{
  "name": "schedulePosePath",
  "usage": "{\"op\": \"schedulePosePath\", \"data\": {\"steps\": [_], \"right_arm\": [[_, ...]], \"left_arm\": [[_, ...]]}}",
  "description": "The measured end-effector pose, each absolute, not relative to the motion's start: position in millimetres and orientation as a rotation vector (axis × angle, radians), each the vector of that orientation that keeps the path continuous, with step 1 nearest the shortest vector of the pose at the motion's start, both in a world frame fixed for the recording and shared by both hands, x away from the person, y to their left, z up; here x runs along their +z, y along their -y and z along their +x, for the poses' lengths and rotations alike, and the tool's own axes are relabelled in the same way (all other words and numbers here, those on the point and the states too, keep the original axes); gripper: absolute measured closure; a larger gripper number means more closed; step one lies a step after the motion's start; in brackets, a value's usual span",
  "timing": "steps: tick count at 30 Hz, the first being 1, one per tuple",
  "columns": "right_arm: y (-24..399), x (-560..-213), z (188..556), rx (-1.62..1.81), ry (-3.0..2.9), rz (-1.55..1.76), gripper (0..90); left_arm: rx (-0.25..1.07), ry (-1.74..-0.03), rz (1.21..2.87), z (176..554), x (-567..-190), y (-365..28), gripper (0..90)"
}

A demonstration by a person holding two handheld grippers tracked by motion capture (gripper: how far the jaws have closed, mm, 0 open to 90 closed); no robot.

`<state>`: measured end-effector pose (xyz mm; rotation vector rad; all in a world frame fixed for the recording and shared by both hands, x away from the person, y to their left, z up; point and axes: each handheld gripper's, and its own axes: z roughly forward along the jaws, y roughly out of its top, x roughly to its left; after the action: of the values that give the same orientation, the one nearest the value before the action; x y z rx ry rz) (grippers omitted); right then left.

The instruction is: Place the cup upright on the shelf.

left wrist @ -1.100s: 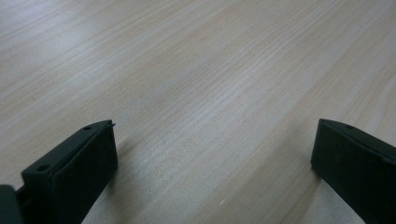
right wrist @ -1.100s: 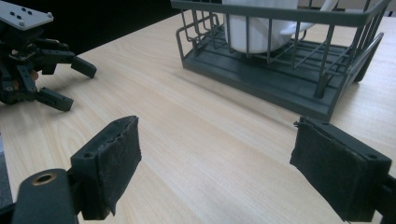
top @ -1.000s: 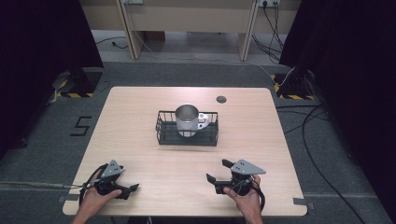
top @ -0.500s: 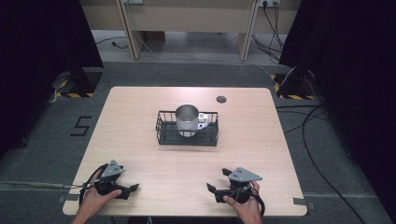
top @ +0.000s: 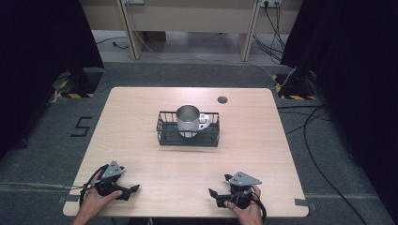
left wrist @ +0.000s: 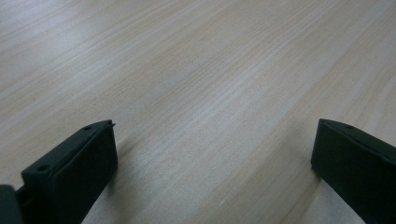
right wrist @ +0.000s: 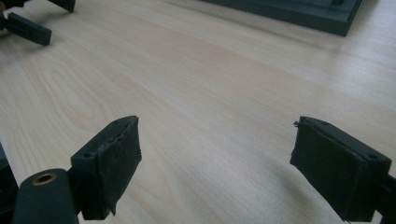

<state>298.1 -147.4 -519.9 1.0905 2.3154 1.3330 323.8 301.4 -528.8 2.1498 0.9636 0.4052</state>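
1. A metal mug (top: 188, 121) is seen standing upright inside a black wire basket (top: 165, 133) at the centre of the high view, its handle turned toward the right of the frame.

2. The basket is set on a pale wooden table (top: 141, 105), well apart from all four table edges; bare wood lies on every side of it.

3. The left gripper (top: 126, 190) is held low at the lower left of the high view, close to the near table edge, with its jaws pointed toward the right of the frame. In the left gripper view the two jaws are spread wide – nothing but wood grain is seen between them.

4. The right gripper (top: 214, 196) is held at the lower right of the high view, just inside the near edge, its jaws aimed toward the left of the frame. In the right gripper view the jaws stand wide apart over bare table, with nothing pinched.

5. A broad strip of open tabletop separates both grippers from the basket, and the two grippers are well apart from each other.

6. In the right gripper view the basket's dark base is seen at the upper right of the frame, and the other gripper's jaws at the upper left corner.

7. A small dark round disc (top: 222, 99) is set in the table near the far edge – upper right of the basket.
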Motion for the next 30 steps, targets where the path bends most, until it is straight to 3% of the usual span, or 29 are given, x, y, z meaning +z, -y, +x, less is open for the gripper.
{"op": "schedulePosePath", "data": {"steps": [30], "right_arm": [[134,-535,283,1.166,-2.35,0.972,9.5]], "left_arm": [[0.404,-0.963,2.151,324,-529,-301,0.0]]}}
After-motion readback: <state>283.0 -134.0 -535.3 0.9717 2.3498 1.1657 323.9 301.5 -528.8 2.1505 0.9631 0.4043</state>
